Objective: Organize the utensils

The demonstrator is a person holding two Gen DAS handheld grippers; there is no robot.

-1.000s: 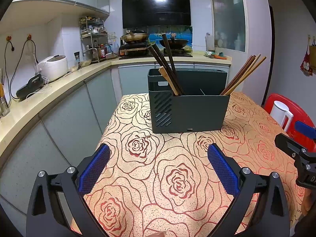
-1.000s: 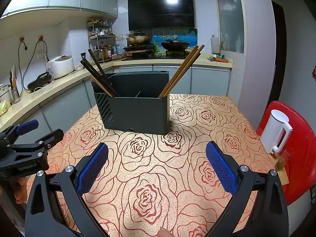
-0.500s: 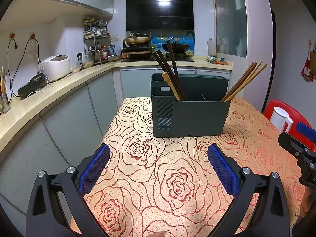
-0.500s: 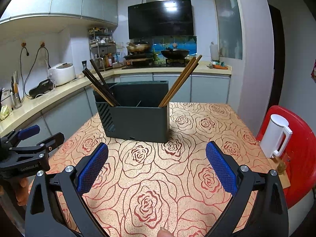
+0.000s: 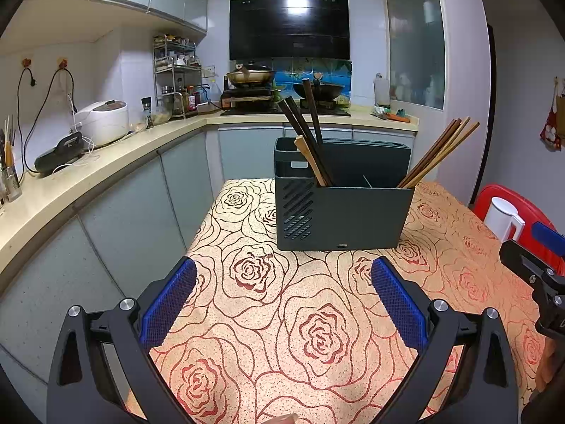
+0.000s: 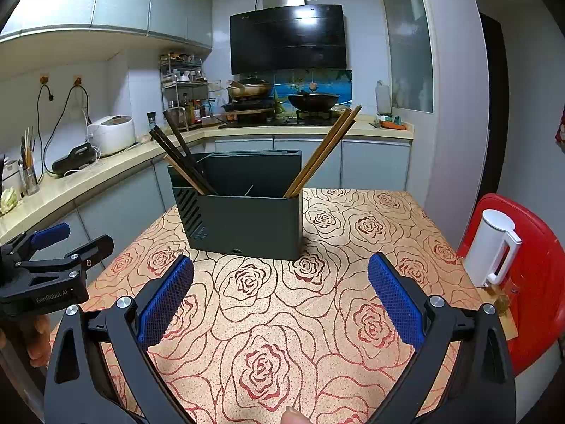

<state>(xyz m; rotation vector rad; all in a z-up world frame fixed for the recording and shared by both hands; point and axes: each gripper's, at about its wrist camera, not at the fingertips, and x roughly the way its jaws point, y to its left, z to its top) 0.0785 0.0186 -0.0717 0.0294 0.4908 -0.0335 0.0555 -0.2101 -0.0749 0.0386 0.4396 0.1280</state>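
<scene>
Both grippers up and level over the table (image 5: 459, 219), nothing in either one; the left gripper (image 5: 282, 304) has its jaws spread wide with only rose-patterned cloth showing between the blue pads (image 5: 167, 304); the right gripper (image 6: 280, 300) is spread just the same, also empty

Straight ahead of both, well apart from the fingertips, stands the dark holder (image 5: 346, 212); it sits upright on the cloth, square to the grippers, which looks like a stance for a reach into its top; the dark chopsticks (image 5: 303, 134) lean out of the end to the left gripper's left, with a paler stick among them; the light chopsticks (image 5: 438, 153) fan out of the far end, off to the right; from the right wrist the same two bunches lean away from each other, dark (image 6: 183, 160) on the left, light (image 6: 323, 152) nearer the centre; each bunch rests against its own end wall, so the sorting seems largely in place

No loose utensil shows on the cloth; my read is that little or nothing is left to pick up, and the wide jaws suit either a fresh grab or a finish

Off to the right gripper's right a white kettle (image 6: 492, 247) sits by a red chair (image 6: 540, 282), clear of the reach
</scene>
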